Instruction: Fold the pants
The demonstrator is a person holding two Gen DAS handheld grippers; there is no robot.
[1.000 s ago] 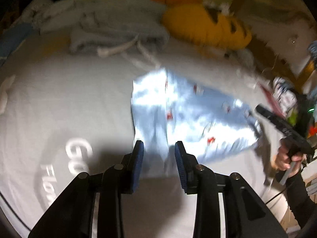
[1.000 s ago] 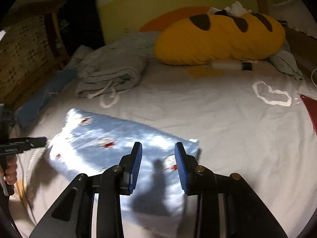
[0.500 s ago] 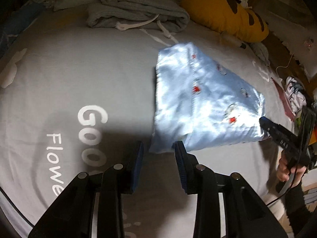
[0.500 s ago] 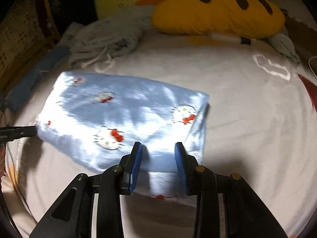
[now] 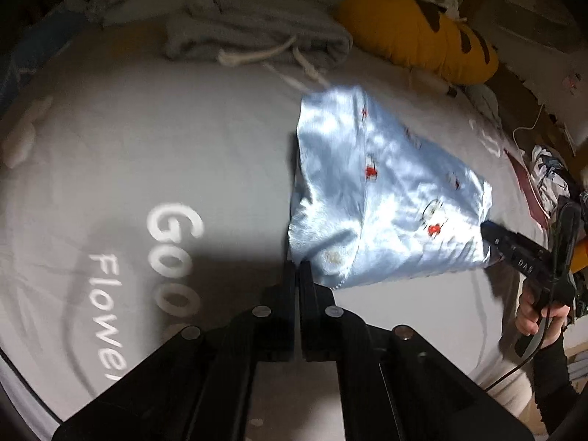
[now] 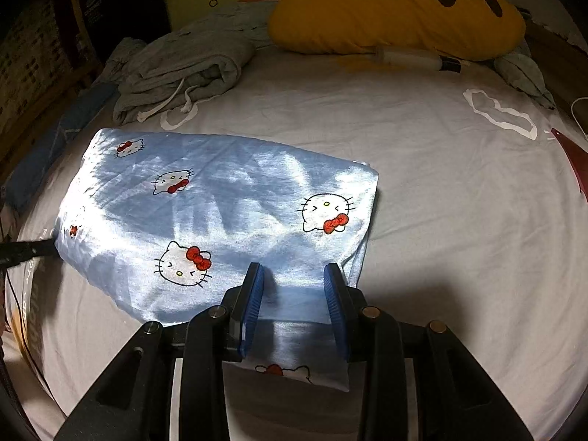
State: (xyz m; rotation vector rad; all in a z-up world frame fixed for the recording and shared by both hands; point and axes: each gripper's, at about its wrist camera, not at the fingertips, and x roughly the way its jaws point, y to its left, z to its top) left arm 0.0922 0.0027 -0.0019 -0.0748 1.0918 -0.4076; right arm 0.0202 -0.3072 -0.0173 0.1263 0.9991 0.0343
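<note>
Pants [image 5: 386, 198], pale blue satin printed with cartoon cats, are lying in the left wrist view as a folded bundle on the grey bed sheet [image 5: 147, 128], out toward the middle of the bed. The left gripper [image 5: 297, 268] is showing its fingers pressed together at the bundle's near corner; whether cloth is caught between them I cannot tell. The right gripper [image 5: 488, 229] is reaching in at the opposite corner.

In the right wrist view the pants [image 6: 220, 213] are lying as a broad, doubled-over panel, with a loose flap trailing under the right gripper [image 6: 294, 286], whose blue fingers [image 6: 253, 294] are standing apart over the near edge. The left gripper [image 6: 47, 246] is touching the far-left corner. A grey sweatshirt [image 6: 183, 70] and yellow pillow [image 6: 397, 14] are sitting toward the head of the bed.

At least one fold seems done; the trailing flap suggests another fold and some tidying are remaining.
</note>
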